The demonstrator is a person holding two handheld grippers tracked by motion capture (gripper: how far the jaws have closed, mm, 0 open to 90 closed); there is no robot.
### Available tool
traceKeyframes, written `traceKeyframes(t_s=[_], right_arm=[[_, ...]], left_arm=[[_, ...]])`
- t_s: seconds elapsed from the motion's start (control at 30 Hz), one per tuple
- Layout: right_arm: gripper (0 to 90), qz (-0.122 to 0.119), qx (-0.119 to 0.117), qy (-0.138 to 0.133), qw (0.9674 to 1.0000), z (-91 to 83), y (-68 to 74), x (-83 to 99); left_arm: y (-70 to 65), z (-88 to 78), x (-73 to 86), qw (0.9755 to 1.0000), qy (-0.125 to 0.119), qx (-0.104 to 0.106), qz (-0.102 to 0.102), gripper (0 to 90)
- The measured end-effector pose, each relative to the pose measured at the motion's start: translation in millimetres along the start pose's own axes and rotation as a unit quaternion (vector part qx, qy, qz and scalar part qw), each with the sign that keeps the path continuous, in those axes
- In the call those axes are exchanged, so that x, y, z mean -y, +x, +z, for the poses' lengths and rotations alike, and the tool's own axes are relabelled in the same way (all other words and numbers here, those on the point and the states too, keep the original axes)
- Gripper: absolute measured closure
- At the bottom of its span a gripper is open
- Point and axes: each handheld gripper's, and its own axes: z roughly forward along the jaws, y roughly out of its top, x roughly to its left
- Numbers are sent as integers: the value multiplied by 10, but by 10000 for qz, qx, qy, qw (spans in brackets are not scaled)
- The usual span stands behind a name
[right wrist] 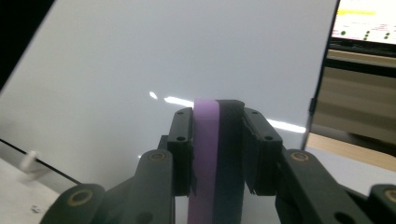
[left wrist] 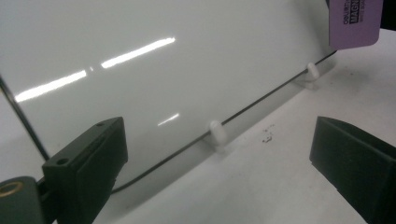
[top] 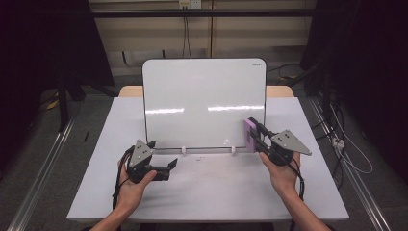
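A white whiteboard (top: 204,103) stands upright on the white table (top: 207,192), held by two small white feet (top: 184,150) along its bottom edge. My right gripper (top: 254,134) is shut on a purple-and-black eraser (top: 249,135), which it holds on edge at the board's lower right corner. In the right gripper view the eraser (right wrist: 215,158) sits clamped between both pads, in front of the board (right wrist: 187,56). My left gripper (top: 162,155) is open and holds nothing, low over the table by the board's lower left corner. Its view shows the board (left wrist: 163,70), a foot (left wrist: 217,133) and the eraser (left wrist: 352,23) beyond.
A few dark specks (left wrist: 267,135) lie on the table in front of the board. Cables (top: 353,159) trail on the floor to the right of the table. Dark curtains hang at both sides, and a metal rail (top: 38,178) runs along the floor at left.
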Motion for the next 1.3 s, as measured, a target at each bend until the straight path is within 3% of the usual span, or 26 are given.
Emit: traceKeyframes(t_s=[0.2,0.33,0.4,0.5,0.7,0.8,1.03,1.13,1.2,1.3], right_arm=[[679,-577,316,281,9974,56,-1,-60],[679,-1014,499,520,9922,136,43,-50],[680,-1253,468,617,9891,180,86,-52],[679,-1469,451,731,9854,252,151,-44],[679,-1625,376,851,9823,349,194,-1],[677,-1625,370,840,9824,365,189,4],[641,-1320,263,785,9878,355,145,9],[553,-1111,261,815,9901,360,120,14],[483,-959,244,819,9917,357,95,21],[364,-636,145,703,9954,335,64,22]], left_arm=[[63,10,68,9999,11,-73,-100,40],[85,10,100,9997,16,-115,-195,42],[101,-1,106,9998,34,-155,-135,42],[100,-5,115,9996,10,-159,-215,42],[114,-3,120,9998,14,-182,-124,42],[115,0,133,9997,23,-184,-176,42],[122,-13,123,9998,0,-173,-128,42],[127,-17,119,9997,-7,-167,-165,42],[130,-18,107,9999,-25,-139,-76,40],[120,-20,87,9999,-62,-116,-72,39]])
